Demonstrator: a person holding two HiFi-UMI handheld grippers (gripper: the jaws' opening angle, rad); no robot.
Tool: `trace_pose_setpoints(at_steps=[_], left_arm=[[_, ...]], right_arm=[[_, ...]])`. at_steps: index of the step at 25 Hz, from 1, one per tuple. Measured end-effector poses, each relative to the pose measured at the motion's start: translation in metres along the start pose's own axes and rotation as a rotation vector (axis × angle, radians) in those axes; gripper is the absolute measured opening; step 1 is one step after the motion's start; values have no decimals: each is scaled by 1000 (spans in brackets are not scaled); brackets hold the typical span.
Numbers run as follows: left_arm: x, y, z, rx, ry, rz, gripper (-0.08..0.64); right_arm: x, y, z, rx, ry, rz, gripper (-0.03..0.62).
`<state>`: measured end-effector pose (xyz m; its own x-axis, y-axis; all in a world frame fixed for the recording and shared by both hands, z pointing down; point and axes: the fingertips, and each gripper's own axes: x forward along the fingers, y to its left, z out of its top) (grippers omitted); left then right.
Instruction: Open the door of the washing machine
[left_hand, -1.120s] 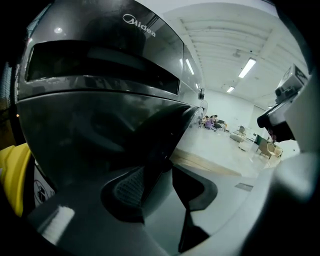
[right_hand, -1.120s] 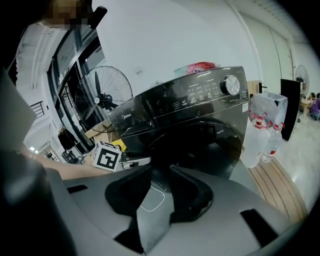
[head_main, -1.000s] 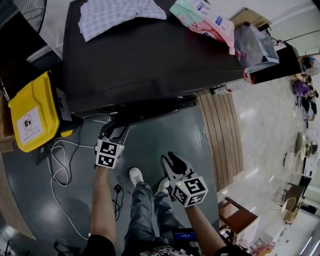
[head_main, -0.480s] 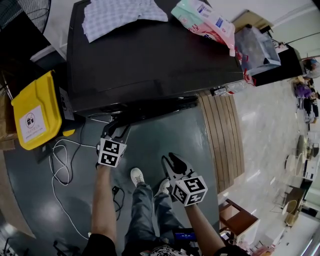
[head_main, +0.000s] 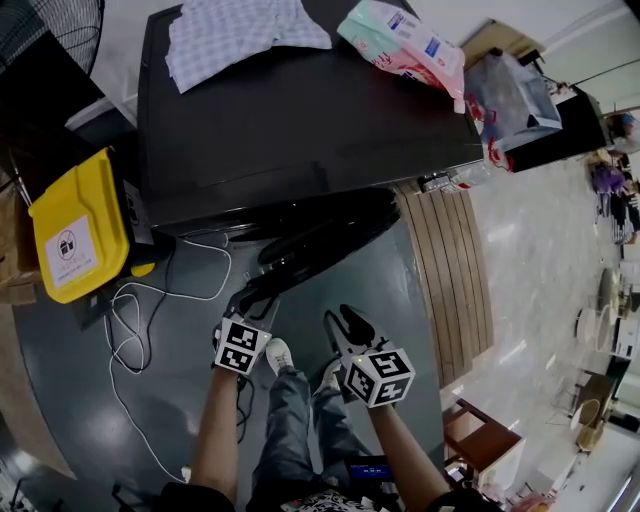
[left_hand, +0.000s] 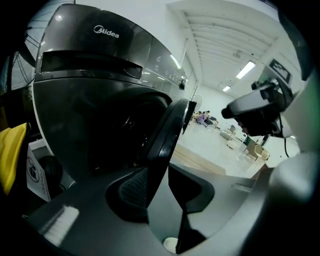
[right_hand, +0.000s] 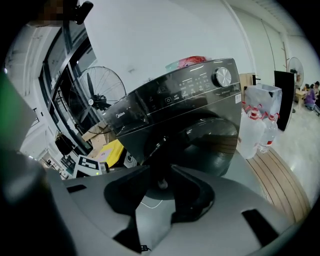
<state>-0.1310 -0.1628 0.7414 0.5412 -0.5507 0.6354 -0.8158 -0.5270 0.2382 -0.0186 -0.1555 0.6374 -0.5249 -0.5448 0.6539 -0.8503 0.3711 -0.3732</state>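
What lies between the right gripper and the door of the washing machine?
Only bare grey floor, as the head view shows: the right gripper hovers apart from the half-open door, with nothing between them.

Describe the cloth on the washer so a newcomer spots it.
Find the big dark washing machine. On its top, toward the head view's left, lies a crumpled cloth. It is pale with a fine check, unlike the pink-and-green plastic pack beside it.

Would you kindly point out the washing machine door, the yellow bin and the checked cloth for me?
washing machine door (head_main: 335, 228): head view, its dark round rim.
yellow bin (head_main: 95, 205): head view, its yellow face.
checked cloth (head_main: 235, 35): head view, its middle.
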Motion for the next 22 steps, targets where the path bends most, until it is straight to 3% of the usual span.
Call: trace_pose_setpoints(at_steps=[4,12,22], left_arm=[[-2,-48,-20,27,39,-83,112],[1,-116,-40,46,81,-199,118],[4,-168,-49,110,115,-352,117]], right_arm=[[0,-3,0,12,4,-19,157],[-2,-25,-18,58,46,-146,235],[-15,-46,-44,39,105,-188,233]])
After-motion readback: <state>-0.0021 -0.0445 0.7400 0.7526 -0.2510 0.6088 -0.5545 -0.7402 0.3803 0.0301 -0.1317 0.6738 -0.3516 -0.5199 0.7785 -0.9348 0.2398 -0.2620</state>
